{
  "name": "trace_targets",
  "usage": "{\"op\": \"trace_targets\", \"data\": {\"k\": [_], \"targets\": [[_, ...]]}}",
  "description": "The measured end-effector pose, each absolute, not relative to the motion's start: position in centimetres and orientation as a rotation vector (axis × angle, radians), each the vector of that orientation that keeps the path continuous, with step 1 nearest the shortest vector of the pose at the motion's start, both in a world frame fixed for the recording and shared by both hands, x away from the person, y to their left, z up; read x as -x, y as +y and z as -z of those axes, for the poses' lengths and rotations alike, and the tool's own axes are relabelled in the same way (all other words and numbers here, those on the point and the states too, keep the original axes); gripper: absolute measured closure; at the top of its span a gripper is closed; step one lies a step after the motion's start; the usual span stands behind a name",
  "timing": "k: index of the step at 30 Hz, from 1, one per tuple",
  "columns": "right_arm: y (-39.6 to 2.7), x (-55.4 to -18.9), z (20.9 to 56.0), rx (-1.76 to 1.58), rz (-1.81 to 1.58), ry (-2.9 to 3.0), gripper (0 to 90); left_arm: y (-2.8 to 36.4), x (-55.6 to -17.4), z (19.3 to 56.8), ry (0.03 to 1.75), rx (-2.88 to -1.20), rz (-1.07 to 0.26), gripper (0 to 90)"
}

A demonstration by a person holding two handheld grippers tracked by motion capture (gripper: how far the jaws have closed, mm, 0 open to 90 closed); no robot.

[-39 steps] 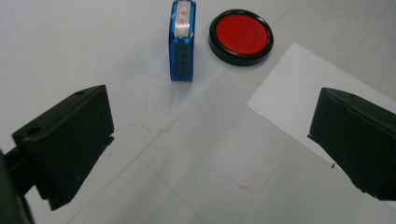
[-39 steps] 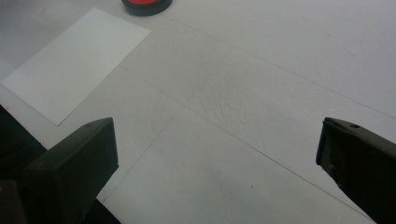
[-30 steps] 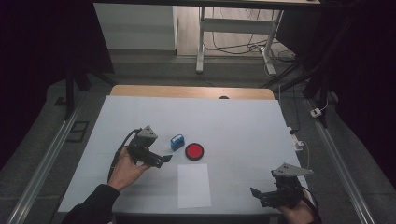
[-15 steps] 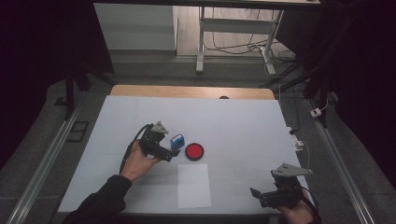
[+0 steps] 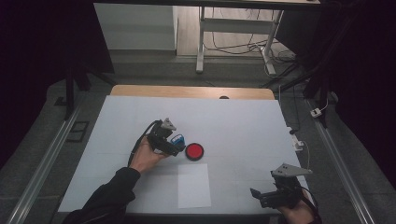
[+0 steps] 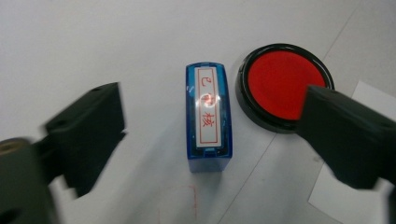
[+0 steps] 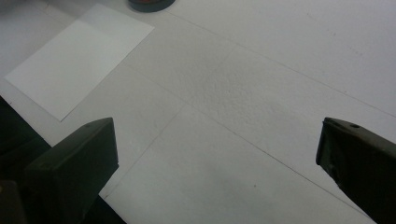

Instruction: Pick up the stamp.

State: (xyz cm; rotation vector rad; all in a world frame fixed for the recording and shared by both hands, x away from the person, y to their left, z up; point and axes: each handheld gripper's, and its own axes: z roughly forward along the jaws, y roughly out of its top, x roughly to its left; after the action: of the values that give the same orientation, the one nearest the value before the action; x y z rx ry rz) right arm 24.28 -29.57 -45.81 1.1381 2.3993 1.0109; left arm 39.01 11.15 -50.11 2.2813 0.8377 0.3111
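Between our left gripper's (image 6: 205,140) closing jaws, untouched, we see a blue stamp (image 6: 208,121) beside the red ink pad (image 6: 280,79).

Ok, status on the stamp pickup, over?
Left gripper jaws straddle blue stamp, just been closing, pads not touching. Right gripper open, idle. Red ink pad close beside stamp.

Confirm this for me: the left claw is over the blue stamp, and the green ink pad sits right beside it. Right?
Not quite: the ink pad is red, not green, as the left gripper view shows. The rest holds: the left claw is over the blue stamp, its jaws just closing and not yet touching it, and the pad sits right beside the stamp.
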Motion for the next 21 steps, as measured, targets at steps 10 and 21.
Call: {"op": "trace_targets", "data": {"k": [10,21], "targets": [[-29.56,-24.25,45.82,-1.134,-1.002,2.404,0.0,11.03,-39.17,49.96,0.804,-2.312,-0.306,47.6],[-29.53,-24.24,45.82,-1.130,-0.999,2.406,0.0,10.91,-39.06,49.82,0.825,-2.326,-0.337,69.8]]}}
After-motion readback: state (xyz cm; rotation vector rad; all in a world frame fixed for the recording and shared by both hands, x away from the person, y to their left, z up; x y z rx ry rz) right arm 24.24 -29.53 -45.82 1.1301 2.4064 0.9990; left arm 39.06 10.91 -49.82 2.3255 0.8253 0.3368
